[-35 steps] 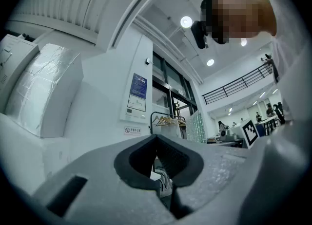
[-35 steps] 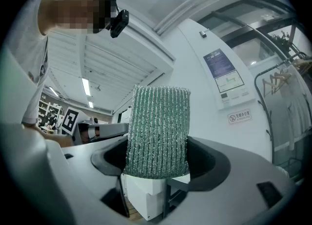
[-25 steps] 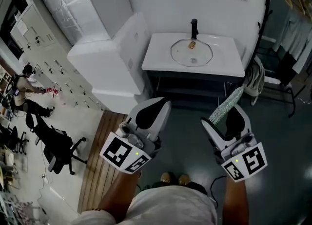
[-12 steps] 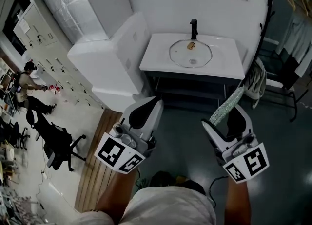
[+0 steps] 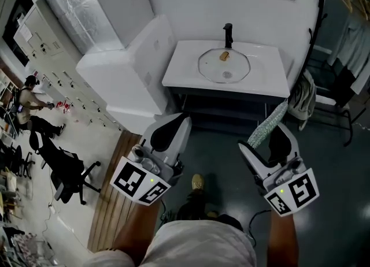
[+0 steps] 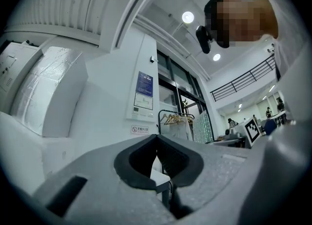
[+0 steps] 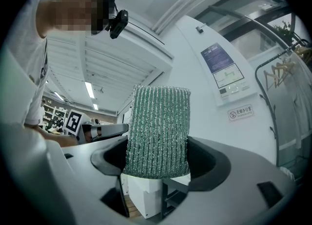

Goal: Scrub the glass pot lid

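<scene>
The glass pot lid (image 5: 224, 66) lies flat on the white sink counter (image 5: 272, 78) ahead, a small tan knob at its middle, below the black faucet (image 5: 228, 34). My left gripper (image 5: 179, 120) is shut and holds nothing, well short of the counter; in the left gripper view its tips (image 6: 156, 139) meet. My right gripper (image 5: 278, 126) is shut on a green scrub sponge (image 5: 267, 123) that sticks up and forward from the jaws. In the right gripper view that green sponge (image 7: 158, 130) stands upright between the dark pads.
A white cabinet (image 5: 130, 75) stands left of the counter, with wooden floor slats (image 5: 118, 196) below it. Clothes hang on a rack (image 5: 347, 40) at the right. An office chair (image 5: 60, 170) and a crouching person (image 5: 26, 101) are far left. My shoe (image 5: 196, 182) shows on the dark floor.
The counter and lid have shifted slightly up and left in view as I step forward. My left gripper has dropped a little lower left. The right gripper has kept its place.
</scene>
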Action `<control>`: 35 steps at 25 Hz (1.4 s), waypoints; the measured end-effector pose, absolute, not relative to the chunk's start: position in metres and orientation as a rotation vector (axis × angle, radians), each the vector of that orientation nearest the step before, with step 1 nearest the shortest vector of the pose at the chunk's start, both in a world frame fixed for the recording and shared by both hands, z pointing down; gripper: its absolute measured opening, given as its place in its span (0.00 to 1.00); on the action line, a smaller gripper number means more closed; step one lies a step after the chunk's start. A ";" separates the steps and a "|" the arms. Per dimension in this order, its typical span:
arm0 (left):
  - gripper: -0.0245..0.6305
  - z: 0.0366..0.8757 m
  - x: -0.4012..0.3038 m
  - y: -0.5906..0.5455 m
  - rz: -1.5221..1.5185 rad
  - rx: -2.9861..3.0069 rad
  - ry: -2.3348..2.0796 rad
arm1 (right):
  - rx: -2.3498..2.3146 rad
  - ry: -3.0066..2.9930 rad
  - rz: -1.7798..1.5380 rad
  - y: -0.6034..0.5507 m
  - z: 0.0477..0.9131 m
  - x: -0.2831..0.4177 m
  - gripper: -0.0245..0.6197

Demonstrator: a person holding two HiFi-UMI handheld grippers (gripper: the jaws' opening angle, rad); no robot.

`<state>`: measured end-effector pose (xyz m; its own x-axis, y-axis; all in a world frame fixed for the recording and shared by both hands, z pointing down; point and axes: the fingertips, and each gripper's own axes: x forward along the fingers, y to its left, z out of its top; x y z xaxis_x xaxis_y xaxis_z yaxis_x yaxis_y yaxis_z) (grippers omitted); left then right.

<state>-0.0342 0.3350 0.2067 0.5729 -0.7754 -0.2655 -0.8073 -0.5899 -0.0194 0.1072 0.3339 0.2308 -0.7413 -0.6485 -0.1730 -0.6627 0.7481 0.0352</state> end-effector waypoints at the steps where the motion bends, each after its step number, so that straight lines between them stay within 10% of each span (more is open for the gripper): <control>1: 0.06 0.207 -0.035 0.330 0.348 -2.662 1.345 | -1.057 2.796 0.142 0.329 0.231 0.107 0.58; 35: 0.06 0.205 -0.138 0.057 0.408 -2.741 1.229 | -1.256 2.821 0.106 0.080 0.239 0.015 0.58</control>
